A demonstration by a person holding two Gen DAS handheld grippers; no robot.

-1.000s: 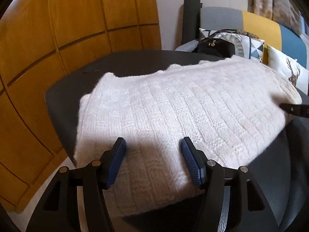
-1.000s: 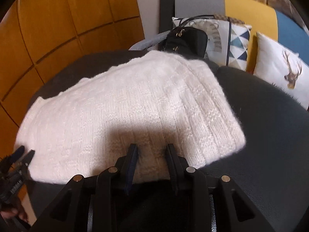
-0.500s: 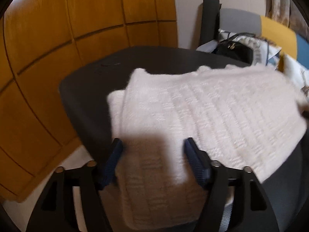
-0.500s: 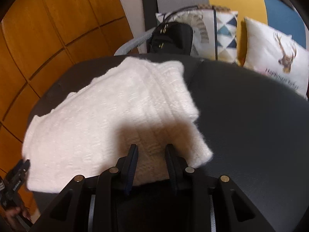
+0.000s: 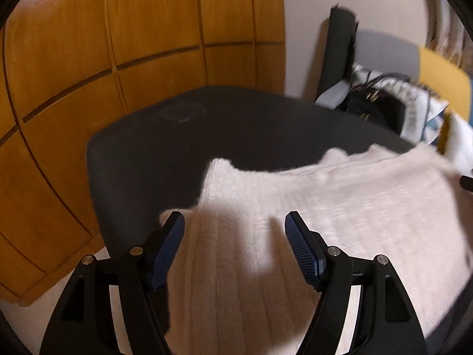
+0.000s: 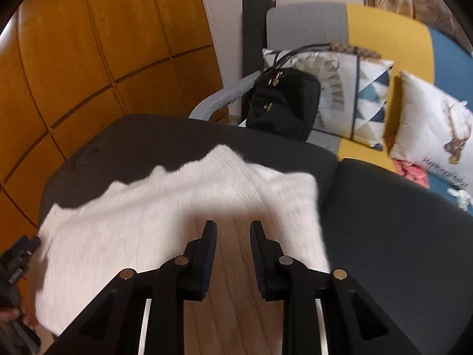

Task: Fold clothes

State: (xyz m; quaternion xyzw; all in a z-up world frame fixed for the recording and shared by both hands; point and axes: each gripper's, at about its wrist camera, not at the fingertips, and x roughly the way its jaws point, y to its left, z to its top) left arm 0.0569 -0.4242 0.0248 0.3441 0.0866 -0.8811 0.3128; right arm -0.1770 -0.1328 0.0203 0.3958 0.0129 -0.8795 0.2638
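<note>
A white knitted sweater lies folded on the dark table, its near part drawn up under both grippers. In the left wrist view my left gripper stands wide open over the sweater's left end. The blue pads show bare and the fabric lies below them. In the right wrist view my right gripper has its jaws narrow and closing, with a ridge of the sweater pinched between them. The left gripper also shows at the sweater's left edge, a fingertip of the holding hand below it.
A black handbag sits on a grey, yellow and blue sofa with patterned cushions behind the table. Orange wooden panels line the wall at left. A seam divides the dark table.
The sweater has slid toward me, away from the handbag and the table's far and left edges. Both grippers drew back with it. The left jaws widened, the right jaws narrowed.
</note>
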